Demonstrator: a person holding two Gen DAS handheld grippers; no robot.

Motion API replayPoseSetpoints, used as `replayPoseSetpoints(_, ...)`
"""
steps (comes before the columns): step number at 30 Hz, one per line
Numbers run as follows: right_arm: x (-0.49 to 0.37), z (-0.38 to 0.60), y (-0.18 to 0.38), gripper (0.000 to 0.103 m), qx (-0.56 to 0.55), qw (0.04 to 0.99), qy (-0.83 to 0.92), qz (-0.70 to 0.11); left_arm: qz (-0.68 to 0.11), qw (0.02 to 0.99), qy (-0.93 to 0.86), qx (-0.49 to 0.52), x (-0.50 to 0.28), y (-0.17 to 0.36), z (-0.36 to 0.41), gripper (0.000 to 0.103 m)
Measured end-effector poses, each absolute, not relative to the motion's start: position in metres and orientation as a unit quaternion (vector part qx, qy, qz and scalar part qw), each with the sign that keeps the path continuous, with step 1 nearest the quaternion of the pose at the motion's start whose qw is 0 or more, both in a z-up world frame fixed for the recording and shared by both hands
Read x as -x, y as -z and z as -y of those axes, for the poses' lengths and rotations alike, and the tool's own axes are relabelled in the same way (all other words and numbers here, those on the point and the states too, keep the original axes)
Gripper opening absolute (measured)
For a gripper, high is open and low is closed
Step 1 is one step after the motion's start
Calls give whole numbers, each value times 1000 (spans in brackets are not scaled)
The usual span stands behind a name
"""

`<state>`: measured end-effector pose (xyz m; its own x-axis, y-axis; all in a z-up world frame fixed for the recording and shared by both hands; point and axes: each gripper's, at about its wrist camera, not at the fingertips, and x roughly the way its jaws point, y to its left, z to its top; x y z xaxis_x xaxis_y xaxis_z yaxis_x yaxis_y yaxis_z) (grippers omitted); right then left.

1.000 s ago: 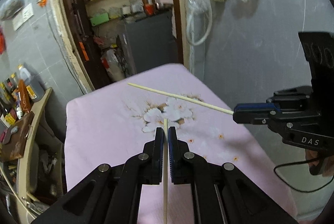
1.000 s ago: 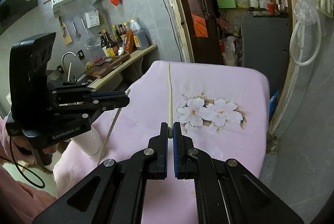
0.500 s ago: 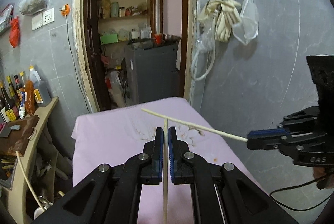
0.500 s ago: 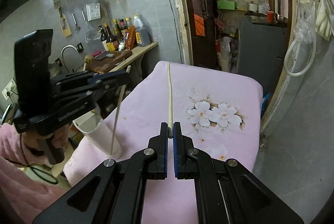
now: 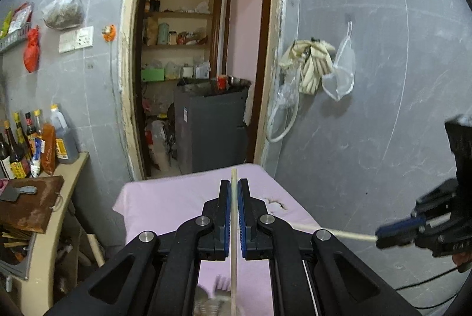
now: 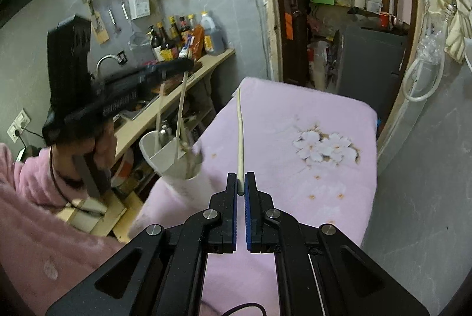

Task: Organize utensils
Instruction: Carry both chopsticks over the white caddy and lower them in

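The left gripper (image 5: 233,215) is clamped on a pale chopstick (image 5: 233,242), which runs upright between its blue-lined jaws and pokes out just past their tips. Seen from the right wrist camera, that chopstick hangs steeply downward from the left gripper, with its lower end inside a white utensil holder (image 6: 169,156) standing at the near left edge of the pink-covered worktop (image 6: 283,168). A second pale stick (image 6: 158,115) already stands in the holder, along with some blurred metal utensils. The right gripper (image 6: 241,189) is closed on another chopstick (image 6: 240,136), gripping it by its near end so that the rest extends forward above the pink cloth, well left of the white flower print (image 6: 324,146). In the left wrist view the right gripper sits at the far right, its chopstick passing partly behind the left gripper's linkage. Sauce bottles (image 5: 35,145) stand on a side counter to the left.
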<state>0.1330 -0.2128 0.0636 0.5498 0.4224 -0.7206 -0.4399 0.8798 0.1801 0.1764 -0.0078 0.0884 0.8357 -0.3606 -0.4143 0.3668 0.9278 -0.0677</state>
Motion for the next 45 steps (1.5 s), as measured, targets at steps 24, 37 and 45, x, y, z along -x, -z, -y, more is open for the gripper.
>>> replayPoseSetpoints(24, -80, 135, -52, 4, 57, 809, -235, -535, -166, 977, 124, 52, -171, -68, -120, 5)
replayPoseSetpoints(37, -127, 97, -62, 4, 151, 761, -243, -583, -164, 976, 136, 53, -179, -41, -121, 5)
replayPoseSetpoints(45, -146, 92, -59, 4, 145, 764, -255, -574, -167, 976, 130, 52, -175, -29, -119, 5)
